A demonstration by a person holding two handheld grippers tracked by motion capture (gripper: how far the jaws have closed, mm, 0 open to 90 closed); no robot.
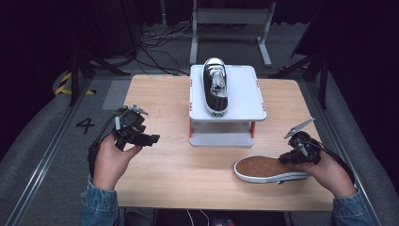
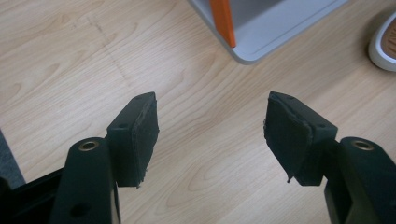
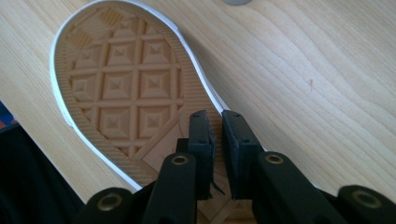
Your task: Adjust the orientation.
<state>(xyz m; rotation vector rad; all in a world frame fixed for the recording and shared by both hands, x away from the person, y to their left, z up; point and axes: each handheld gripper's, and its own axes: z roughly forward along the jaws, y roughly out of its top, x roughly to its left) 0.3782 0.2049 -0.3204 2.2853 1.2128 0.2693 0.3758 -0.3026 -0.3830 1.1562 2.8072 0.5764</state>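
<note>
At the lower right of the high view, the right gripper (image 1: 297,154) has its jaws nearly together over the heel of an overturned shoe (image 1: 268,168), sole up on the surface (image 1: 188,169), likely gripping its edge to turn it. The left gripper (image 1: 134,134) waits with jaws apart, holding nothing. The matching shoe (image 1: 215,84) stands upright on the white stand (image 1: 244,89), upper centre.

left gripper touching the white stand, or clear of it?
Apart. In the left gripper view the left gripper stands open over bare table, with wood showing between its pads and the white stand.
</note>
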